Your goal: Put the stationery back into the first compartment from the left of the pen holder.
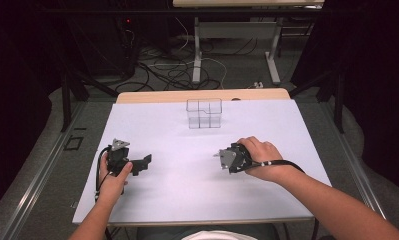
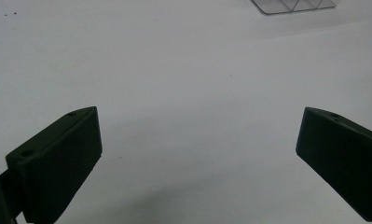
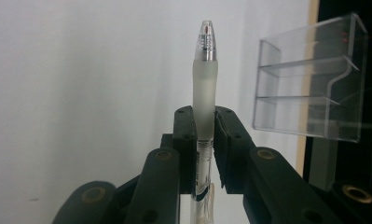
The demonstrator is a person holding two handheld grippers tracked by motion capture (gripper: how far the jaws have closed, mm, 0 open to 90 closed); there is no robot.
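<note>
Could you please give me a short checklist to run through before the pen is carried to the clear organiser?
1. Pen clamped between the right gripper fingers: ok, both press on its barrel.
2. Pen lined up with the fingers, tip pointing away from the hand: ok in the right gripper view.
3. Clear organiser upright at the far middle of the table: ok.
4. Organiser compartments free to receive the pen: ok, they look empty.
5. Left gripper out of the way: ok, it rests open on the near left of the table, holding nothing.
6. Which compartment the pen will meet first: cannot tell.
</note>
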